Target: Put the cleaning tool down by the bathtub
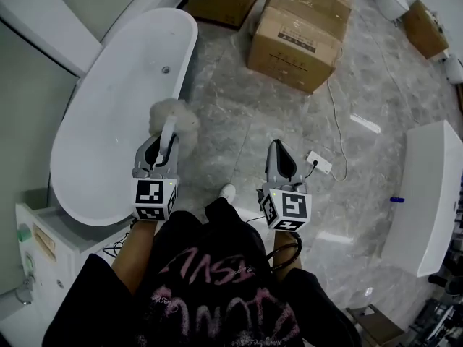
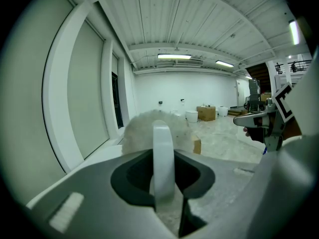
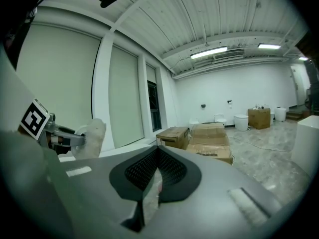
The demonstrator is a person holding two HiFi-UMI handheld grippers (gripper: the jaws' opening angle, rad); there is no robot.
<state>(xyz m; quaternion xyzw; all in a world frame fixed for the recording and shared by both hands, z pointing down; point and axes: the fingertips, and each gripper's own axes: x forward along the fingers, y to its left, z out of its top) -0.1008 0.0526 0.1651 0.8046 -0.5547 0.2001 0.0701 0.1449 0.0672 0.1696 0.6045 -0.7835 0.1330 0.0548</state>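
My left gripper (image 1: 163, 144) is shut on the white handle (image 2: 163, 158) of the cleaning tool, a fluffy white duster (image 1: 176, 117). Its fluffy head (image 2: 149, 129) sticks out beyond the jaws and hangs over the right rim of the white bathtub (image 1: 101, 150). My right gripper (image 1: 278, 155) is shut with nothing between its jaws, held over the marble floor to the right of the tub. In the right gripper view the duster (image 3: 92, 136) and the left gripper show at the left edge.
Cardboard boxes (image 1: 300, 31) stand on the floor beyond the tub. A white power strip (image 1: 319, 163) with its cable lies right of the right gripper. A white cabinet (image 1: 427, 194) stands at the right. A white unit (image 1: 43, 244) sits at the tub's near end.
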